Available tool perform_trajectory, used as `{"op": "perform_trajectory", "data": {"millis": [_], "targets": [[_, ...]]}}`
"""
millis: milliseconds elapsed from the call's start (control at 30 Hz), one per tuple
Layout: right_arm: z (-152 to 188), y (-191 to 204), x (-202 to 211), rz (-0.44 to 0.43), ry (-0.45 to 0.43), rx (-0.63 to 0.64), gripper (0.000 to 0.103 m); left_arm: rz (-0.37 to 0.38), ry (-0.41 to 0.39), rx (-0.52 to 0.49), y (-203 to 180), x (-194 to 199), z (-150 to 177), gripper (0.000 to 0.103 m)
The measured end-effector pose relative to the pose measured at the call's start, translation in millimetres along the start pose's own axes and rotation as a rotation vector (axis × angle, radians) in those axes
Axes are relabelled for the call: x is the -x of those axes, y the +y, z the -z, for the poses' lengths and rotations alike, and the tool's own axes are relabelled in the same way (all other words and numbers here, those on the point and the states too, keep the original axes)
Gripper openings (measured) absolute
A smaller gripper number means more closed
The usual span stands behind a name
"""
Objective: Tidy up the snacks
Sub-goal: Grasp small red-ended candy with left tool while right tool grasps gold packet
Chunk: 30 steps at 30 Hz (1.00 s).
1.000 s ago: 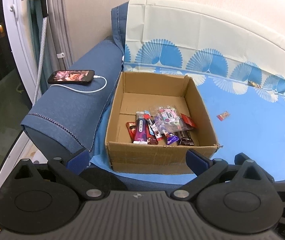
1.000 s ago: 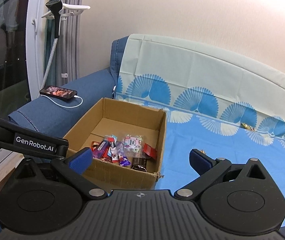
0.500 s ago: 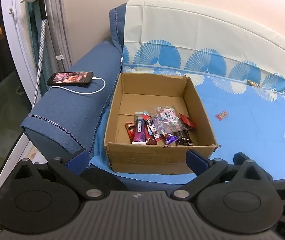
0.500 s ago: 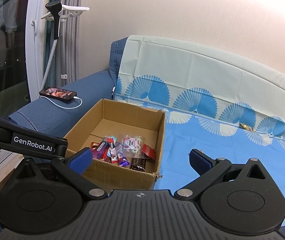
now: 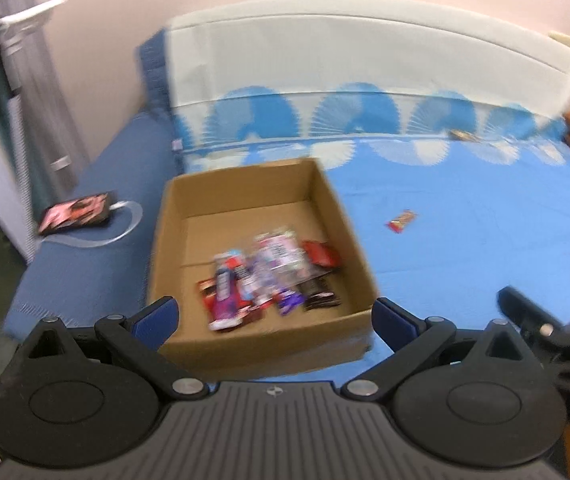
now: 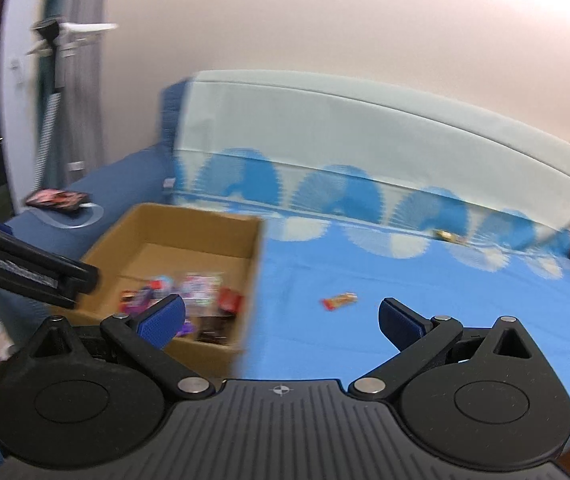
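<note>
Both views blurred and swung rightward since half a second ago; red snack (image 6: pixel 339 301) now at frame centre between right gripper (image 6: pixel 281 316) fingers, spread, empty; left gripper (image 5: pixel 273 316) spread before cardboard box (image 5: pixel 173 216); likely next pick

Snack packets (image 5: pixel 269 280) heaped in open cardboard box (image 5: pixel 173 256); one red wrapper (image 5: pixel 401 220) outside.

Right gripper (image 6: pixel 281 318): jaws spread wide, nothing between them. Cardboard box (image 6: pixel 241 280) at 9 o'clock holds blurred snack packets (image 6: pixel 189 292). One red-orange snack (image 6: pixel 339 301) lies alone on the blue sheet (image 6: pixel 425 304), just past centre. Phone (image 6: pixel 56 199) on the armrest at 10 o'clock.
</note>
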State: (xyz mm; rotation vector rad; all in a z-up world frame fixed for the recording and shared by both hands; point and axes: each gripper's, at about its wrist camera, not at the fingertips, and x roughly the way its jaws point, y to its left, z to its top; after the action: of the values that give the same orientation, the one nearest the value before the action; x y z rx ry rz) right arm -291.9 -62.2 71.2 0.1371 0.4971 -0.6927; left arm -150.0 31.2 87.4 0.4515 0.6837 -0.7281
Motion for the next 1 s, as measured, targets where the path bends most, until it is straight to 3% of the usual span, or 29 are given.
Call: {"op": "perform_trajectory", "data": {"millis": [200, 333, 433, 567, 733, 900, 1000], "targets": [[-7.1, -89.9, -27.2, 0.152, -0.001, -0.079, 0.103, 0.153, 0.084, -0.039, -50.0, -45.3, -57.1, 0.103], [-28.6, -149.6, -63.7, 0.227, -0.037, -0.077, 0.103, 0.173, 0.136, -0.113, -93.1, -98.5, -94.1, 0.103], [-50.4, -192.1, -112.8, 0.273, -0.055, -0.081, 0.103, 0.186, 0.203, -0.183, -127.9, -155.9, -119.2, 0.103], [-75.4, -253.6, -216.0, 0.302, -0.053, -0.078, 0.103, 0.223, 0.273, -0.26, -170.4, -245.5, -147.9, 0.103], [-88.7, -312.5, -387.6, 0.342, 0.003, 0.009, 0.103, 0.26, 0.379, -0.231, -206.9, -361.2, -166.5, 0.102], [-83.2, -350.7, -542.8, 0.407, 0.13, 0.016, 0.103, 0.262, 0.463, -0.214, -226.7, -440.5, -169.3, 0.101], [-72.8, -360.2, -605.7, 0.429, 0.215, 0.031, 0.103, 0.273, 0.5, -0.222, -232.1, -472.7, -168.5, 0.1]]}}
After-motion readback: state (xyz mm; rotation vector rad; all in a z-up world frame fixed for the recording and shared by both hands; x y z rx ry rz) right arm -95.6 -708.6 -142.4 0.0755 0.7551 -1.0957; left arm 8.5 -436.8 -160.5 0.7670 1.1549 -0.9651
